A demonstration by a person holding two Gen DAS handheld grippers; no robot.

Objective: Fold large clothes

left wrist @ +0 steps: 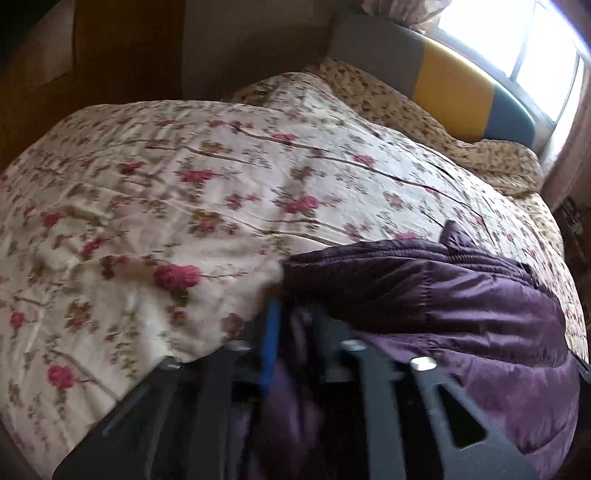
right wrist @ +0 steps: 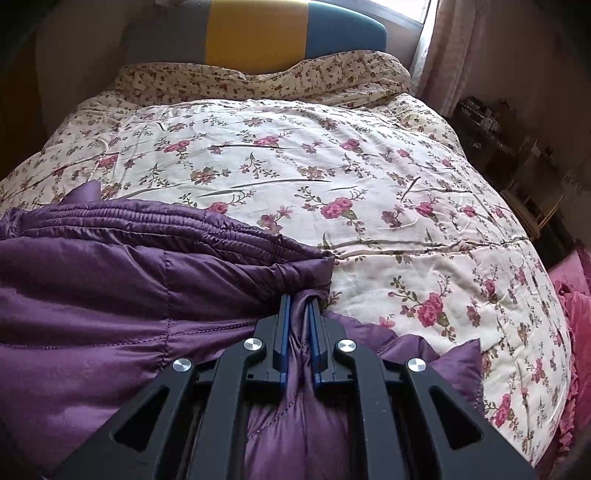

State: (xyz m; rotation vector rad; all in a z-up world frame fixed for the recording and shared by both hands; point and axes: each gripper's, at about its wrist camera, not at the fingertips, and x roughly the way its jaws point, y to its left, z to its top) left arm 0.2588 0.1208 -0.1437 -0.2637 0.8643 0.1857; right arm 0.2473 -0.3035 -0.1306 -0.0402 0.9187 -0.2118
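Two grippers over my purple coat [right wrist: 110,280] at the bed's [right wrist: 369,184] near edge, right gripper [right wrist: 299,314] pinched a fold, left gripper [left wrist: 295,317] blurry, jaws apart, cloth between.

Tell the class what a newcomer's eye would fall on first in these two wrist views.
First, the shiny purple quilted jacket, bunched at the near edge of the bed. A fold of it sits between the blue pads of the right gripper, and it also lies between the wider-set fingers of the left gripper. Under it spreads the cream quilt with pink flowers, before a grey, yellow and teal headboard.
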